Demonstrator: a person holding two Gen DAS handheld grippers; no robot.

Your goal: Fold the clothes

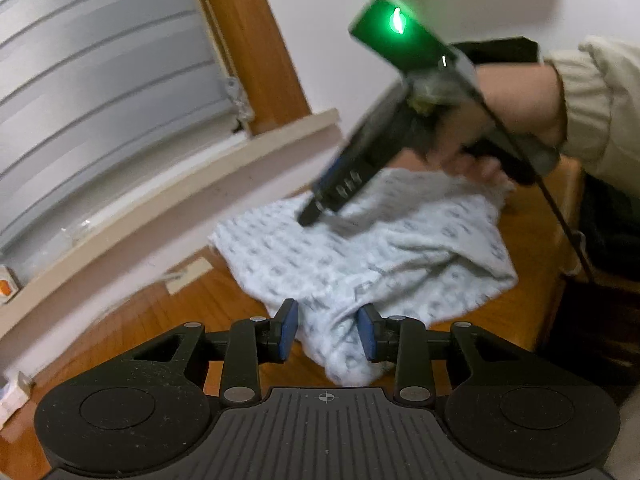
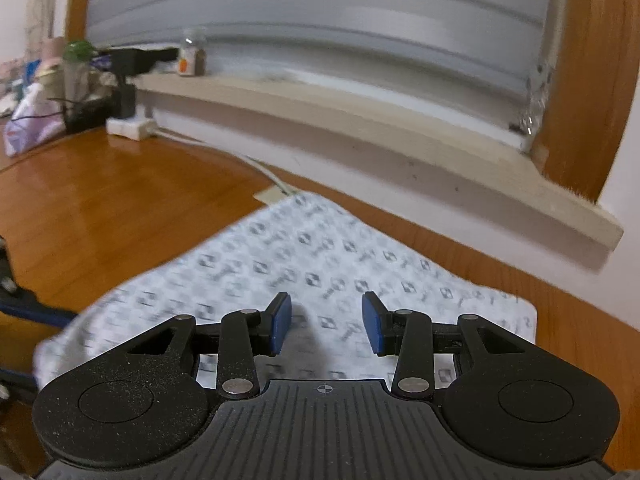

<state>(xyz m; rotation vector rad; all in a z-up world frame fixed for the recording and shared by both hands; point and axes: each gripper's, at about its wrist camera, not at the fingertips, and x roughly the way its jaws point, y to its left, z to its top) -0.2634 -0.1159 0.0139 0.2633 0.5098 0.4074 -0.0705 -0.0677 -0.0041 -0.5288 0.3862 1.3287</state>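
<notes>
Desk: glossy orange-brown wood, smooth and hard; its far edge runs below a pale window ledge under a ribbed grey shutter.
Garment: white soft fabric with a small repeating grey print, lying near the desk's far edge. Partly folded; in the right wrist view its far portion lies flat with straight edges, while in the left wrist view the near portion is bunched into ridges.
Right gripper: black linkage, blue pads. Jaws apart, nothing between them, poised above the flat portion of the cloth; blur hides whether it touches.
Left gripper: jaws apart, a ridge of cloth between the pads, which do not press on it.
Step in hand (judged): release of one fold, regrasp for the next.
Procedure: pinch one layer at a corner only, lift both corners level, lay edge to edge, then smooth the bunched ridges toward the near edge.
Risk: soft fabric slides on the glossy wood and may drag.
</notes>
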